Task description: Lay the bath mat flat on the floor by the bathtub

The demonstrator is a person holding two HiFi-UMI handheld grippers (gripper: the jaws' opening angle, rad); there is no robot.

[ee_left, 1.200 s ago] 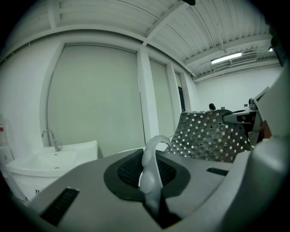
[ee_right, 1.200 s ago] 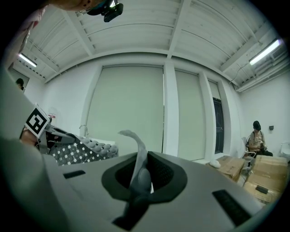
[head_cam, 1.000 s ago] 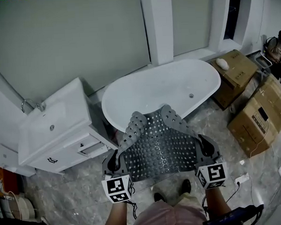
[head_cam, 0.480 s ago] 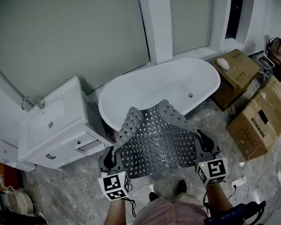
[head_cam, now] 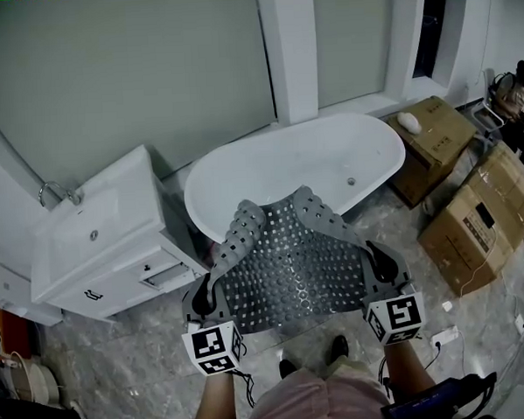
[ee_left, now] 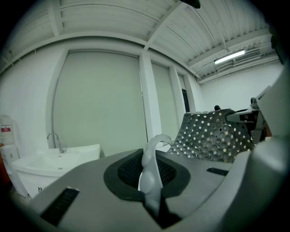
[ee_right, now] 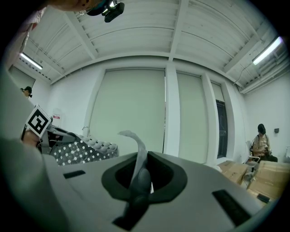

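A grey perforated bath mat [head_cam: 293, 266] hangs stretched in the air between my two grippers, its far end curled over toward the white bathtub [head_cam: 277, 168]. My left gripper [head_cam: 203, 297] is shut on the mat's near left corner; the pale pinched edge [ee_left: 149, 170] shows between its jaws, with the rest of the mat [ee_left: 213, 138] off to the right. My right gripper [head_cam: 382, 268] is shut on the near right corner, whose edge [ee_right: 138, 174] stands up between its jaws, with the mat [ee_right: 79, 152] at left.
A white vanity with sink and tap [head_cam: 97, 235] stands left of the tub. Cardboard boxes [head_cam: 473, 219] sit at right, and a person [ee_right: 262, 145] sits far right. Grey marbled floor [head_cam: 139, 368] lies below, with the holder's feet [head_cam: 339, 347] on it.
The mat and both grippers have shifted slightly; the hold on both corners is unchanged. Both gripper views have tilted a little upward.
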